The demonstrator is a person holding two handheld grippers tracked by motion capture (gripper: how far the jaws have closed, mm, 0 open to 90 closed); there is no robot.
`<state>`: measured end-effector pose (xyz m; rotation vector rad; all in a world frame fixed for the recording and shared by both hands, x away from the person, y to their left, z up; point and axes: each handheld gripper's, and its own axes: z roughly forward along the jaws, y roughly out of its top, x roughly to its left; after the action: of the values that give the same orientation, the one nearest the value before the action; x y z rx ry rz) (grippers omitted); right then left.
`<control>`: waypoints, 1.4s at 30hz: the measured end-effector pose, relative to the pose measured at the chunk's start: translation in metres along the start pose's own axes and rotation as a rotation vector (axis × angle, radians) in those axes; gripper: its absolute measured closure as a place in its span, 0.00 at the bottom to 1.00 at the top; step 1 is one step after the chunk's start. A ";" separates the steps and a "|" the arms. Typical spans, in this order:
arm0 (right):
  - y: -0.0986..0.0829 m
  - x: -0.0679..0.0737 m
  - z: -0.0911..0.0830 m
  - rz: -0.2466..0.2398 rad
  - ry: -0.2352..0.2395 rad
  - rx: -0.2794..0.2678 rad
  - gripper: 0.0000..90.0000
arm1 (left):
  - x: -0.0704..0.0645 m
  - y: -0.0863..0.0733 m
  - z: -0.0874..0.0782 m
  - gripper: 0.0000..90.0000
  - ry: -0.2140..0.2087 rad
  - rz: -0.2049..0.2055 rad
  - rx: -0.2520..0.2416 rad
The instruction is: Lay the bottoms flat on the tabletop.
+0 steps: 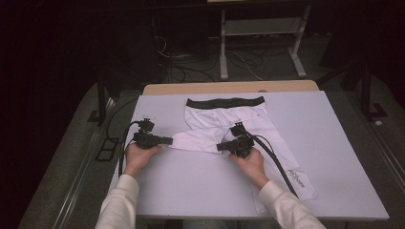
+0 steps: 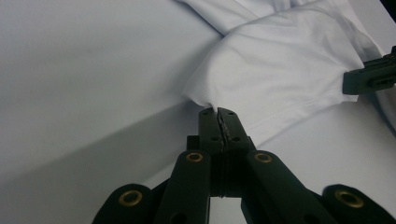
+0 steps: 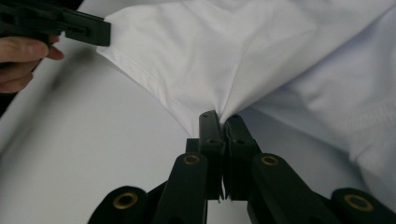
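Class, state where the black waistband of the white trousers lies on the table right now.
In the high view the black waistband lies at the far middle of the table, beyond both grippers, topping the white trousers.

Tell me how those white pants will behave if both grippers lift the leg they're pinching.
The white pants look thin and creased, so the leg would probably sag between the left gripper and right gripper. They seem light. The rest would likely drag across the table rather than lift flat.
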<state>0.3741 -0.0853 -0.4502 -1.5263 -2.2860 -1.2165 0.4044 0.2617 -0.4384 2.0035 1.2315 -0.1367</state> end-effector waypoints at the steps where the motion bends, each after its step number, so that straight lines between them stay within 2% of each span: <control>1: -0.003 0.003 -0.004 0.001 0.014 0.006 0.96 | -0.005 -0.002 -0.004 0.99 0.000 0.013 0.021; 6: -0.027 0.020 -0.016 -0.009 0.065 0.051 0.96 | -0.024 -0.019 -0.020 0.99 -0.020 0.067 0.080; 12: -0.062 0.035 -0.022 0.024 0.130 0.108 0.96 | -0.042 -0.045 -0.038 0.99 -0.037 0.121 0.127; 18: -0.086 0.054 -0.026 -0.016 0.160 0.161 0.96 | -0.053 -0.071 -0.049 0.99 -0.058 0.150 0.154; 22: -0.100 0.060 -0.022 -0.041 0.170 0.204 0.96 | -0.057 -0.084 -0.051 0.99 -0.052 0.155 0.171; 24: -0.106 0.061 -0.019 -0.038 0.180 0.222 0.96 | -0.060 -0.089 -0.053 0.99 -0.062 0.153 0.175; 27: -0.109 0.061 -0.019 -0.035 0.194 0.224 0.96 | -0.063 -0.097 -0.059 0.99 -0.065 0.171 0.181; 34: -0.111 0.068 -0.019 -0.045 0.225 0.235 0.96 | -0.071 -0.116 -0.075 0.99 -0.066 0.179 0.164; 42: -0.114 0.073 -0.018 -0.058 0.255 0.253 0.96 | -0.071 -0.127 -0.081 0.99 -0.072 0.169 0.158</control>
<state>0.2399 -0.0644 -0.4629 -1.1557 -2.2264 -1.0205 0.2428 0.2942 -0.4194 2.2096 1.0285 -0.2276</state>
